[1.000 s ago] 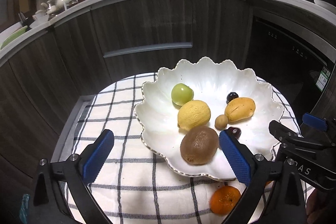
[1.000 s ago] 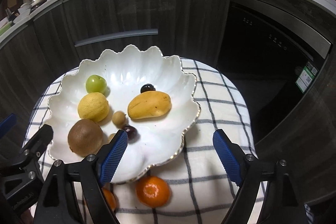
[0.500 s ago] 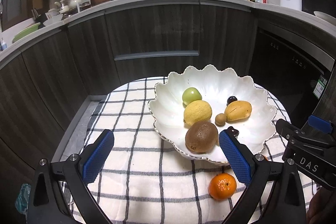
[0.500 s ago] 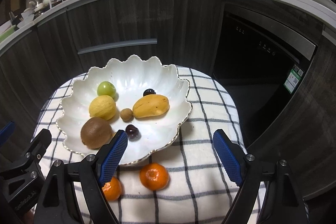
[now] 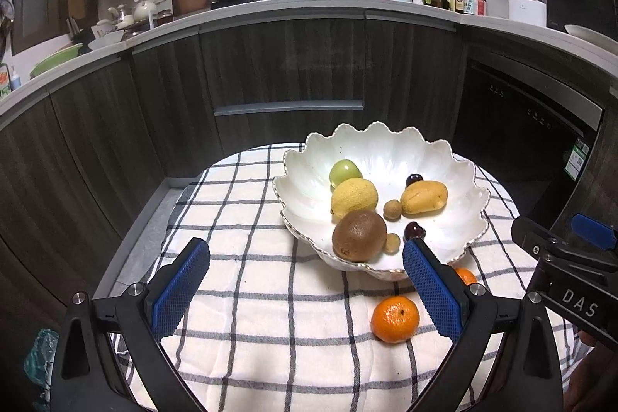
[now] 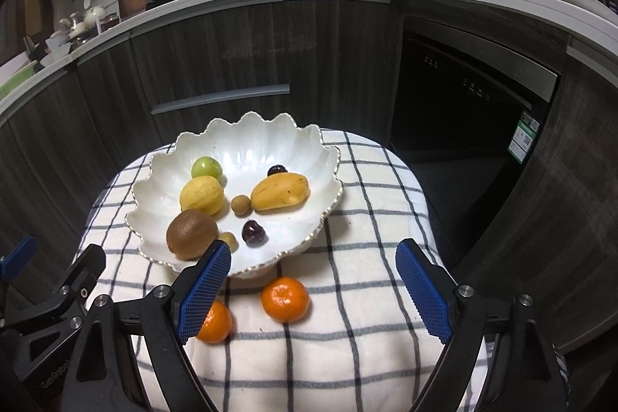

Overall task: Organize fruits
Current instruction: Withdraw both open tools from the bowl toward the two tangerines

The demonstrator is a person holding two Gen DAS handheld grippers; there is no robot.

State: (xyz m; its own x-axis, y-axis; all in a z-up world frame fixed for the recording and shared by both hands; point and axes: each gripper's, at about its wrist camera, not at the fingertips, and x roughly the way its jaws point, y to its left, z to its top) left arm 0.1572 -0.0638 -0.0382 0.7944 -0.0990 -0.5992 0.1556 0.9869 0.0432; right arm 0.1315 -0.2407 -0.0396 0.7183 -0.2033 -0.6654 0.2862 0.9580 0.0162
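The white scalloped bowl sits on a checked cloth covering the worktop, and serves as the landmark here. Inside it lie a green fruit toward the far left, a lemon just in front of that, and a brown kiwi at the near left rim. A yellow mango rests right of centre, with a dark cherry touching its far side. A small tan longan lies between the lemon and the mango; a 2nd longan sits beside the kiwi, and a 2nd dark cherry lies near the front of the bowl.

Outside the bowl, 2 tangerines rest on the cloth just before its near rim: the right tangerine in plain view, the left tangerine partly hidden behind a blue finger pad.

The right gripper hangs in front of the bowl, spread wide and holding nothing, with the right tangerine between its fingers. The left gripper is also spread wide and holds nothing, to the front-left of the bowl.

Behind the bowl stand dark wood cabinets.
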